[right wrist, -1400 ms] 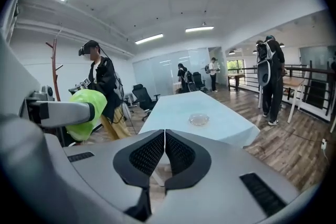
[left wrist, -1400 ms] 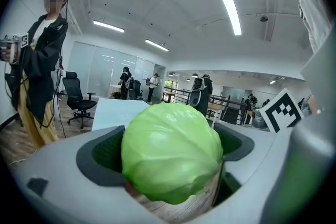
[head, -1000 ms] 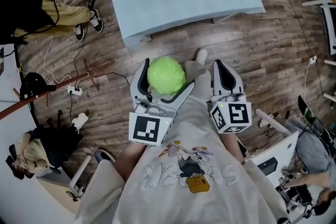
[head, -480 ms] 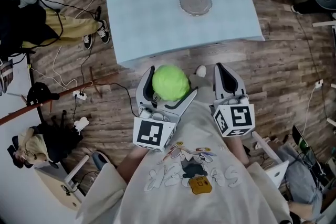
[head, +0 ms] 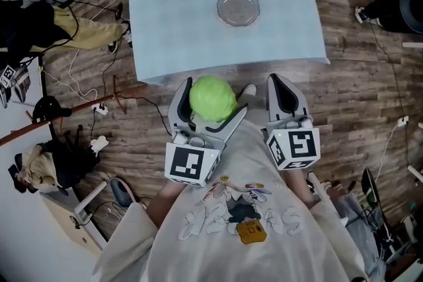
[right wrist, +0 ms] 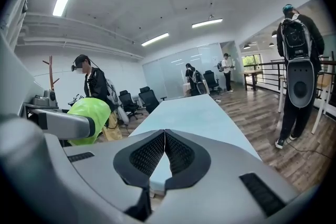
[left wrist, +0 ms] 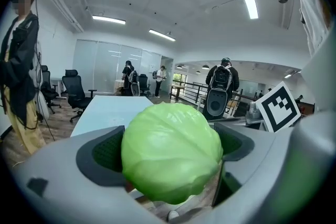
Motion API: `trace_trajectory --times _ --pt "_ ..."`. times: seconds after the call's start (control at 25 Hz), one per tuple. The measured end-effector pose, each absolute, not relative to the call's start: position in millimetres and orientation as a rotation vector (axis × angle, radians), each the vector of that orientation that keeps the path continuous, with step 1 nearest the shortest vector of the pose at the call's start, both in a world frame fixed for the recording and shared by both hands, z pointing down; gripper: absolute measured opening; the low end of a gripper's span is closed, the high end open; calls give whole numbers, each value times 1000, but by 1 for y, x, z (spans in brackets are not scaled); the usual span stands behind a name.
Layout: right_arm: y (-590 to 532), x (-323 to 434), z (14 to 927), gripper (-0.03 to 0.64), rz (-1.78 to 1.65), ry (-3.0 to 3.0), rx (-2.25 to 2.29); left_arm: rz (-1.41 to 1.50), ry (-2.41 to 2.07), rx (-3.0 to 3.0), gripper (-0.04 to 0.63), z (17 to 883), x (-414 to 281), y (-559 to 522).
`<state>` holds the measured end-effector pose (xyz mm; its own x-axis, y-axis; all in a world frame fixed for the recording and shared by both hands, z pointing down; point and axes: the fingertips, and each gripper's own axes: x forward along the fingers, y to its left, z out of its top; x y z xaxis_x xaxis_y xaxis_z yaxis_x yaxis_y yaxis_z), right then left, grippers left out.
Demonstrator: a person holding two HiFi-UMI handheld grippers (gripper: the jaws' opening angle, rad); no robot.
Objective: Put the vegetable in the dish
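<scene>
A round light-green cabbage (head: 212, 98) sits clamped in my left gripper (head: 207, 102), held at waist height short of the table's near edge. In the left gripper view the cabbage (left wrist: 170, 152) fills the space between the two jaws. A clear glass dish (head: 238, 8) stands on the light-blue table (head: 172, 30), well ahead of both grippers. My right gripper (head: 285, 90) hangs beside the left one, its jaws pressed together with nothing between them (right wrist: 164, 153). From the right gripper view the cabbage (right wrist: 89, 119) shows at the left.
The wooden floor (head: 357, 96) surrounds the table. Cables and a power strip (head: 98, 112) lie at the left, near a person's legs and shoes (head: 86, 23). People and office chairs stand in the room beyond the table.
The table and dish have come nearer and lower in the head view as I stepped forward. The cabbage stays clamped in the left gripper.
</scene>
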<state>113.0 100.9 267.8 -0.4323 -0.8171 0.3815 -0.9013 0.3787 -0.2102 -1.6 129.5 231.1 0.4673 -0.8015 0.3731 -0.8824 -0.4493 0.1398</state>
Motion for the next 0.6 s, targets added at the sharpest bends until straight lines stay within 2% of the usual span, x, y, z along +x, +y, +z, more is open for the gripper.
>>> trace_trajectory --times 0.6 --pt "28 81 260 23 503 -2362 1592 387 -1275 2551 537 242 -19 37"
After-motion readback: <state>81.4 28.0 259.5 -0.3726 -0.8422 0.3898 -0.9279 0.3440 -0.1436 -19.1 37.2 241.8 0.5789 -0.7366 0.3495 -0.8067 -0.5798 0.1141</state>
